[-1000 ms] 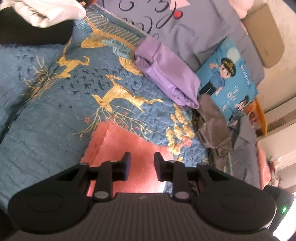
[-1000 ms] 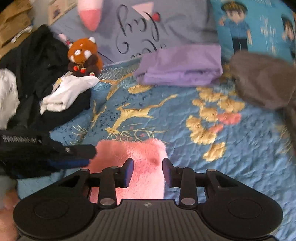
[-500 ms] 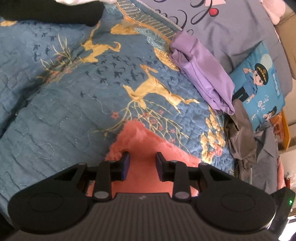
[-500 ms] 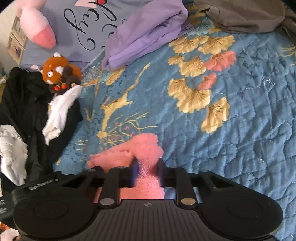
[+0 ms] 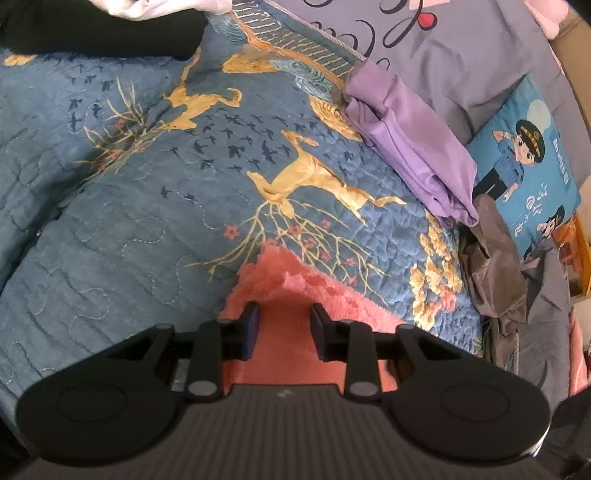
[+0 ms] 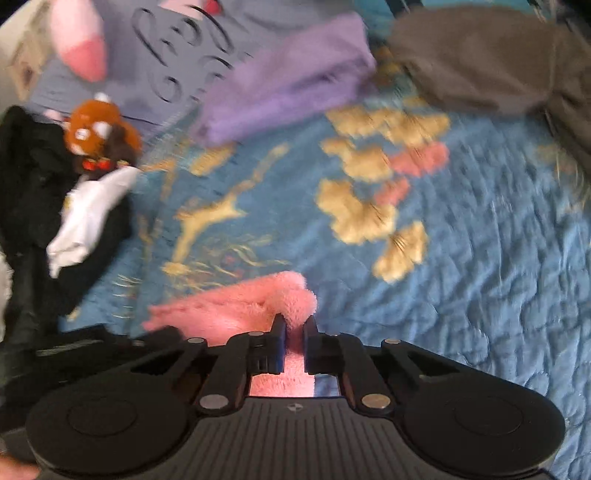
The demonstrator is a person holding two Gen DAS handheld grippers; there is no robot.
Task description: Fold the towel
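Left wrist view. Pink towel is lying on the blue quilt, its ragged corner pointing up toward the gold deer print. A wide stretch of bare quilt is lying left of and ahead of that corner. Purple cloth is sitting well apart at upper right, with a grey garment just below it and a cartoon pillow beside both. Black clothing is crowding the top left edge. Left tool is standing spread wide, one finger to each side of a strip of towel; the pads are showing a gap from the pile on both sides, so it is gripping nothing, only hovering low over the towel.

Right wrist view, blurred. The towel is bunching up from the quilt, its fluffy corner rising just ahead of the fingertips. Open quilt is lying right of the towel, out to the grey garment at the top. The purple cloth is well apart at upper centre; a red-panda toy, white cloth and black clothing are filling the left edge. Right tool is clenched nearly closed, pinching a fold of towel between its fingers. The left tool is showing dark at lower left, beside the towel's other end.
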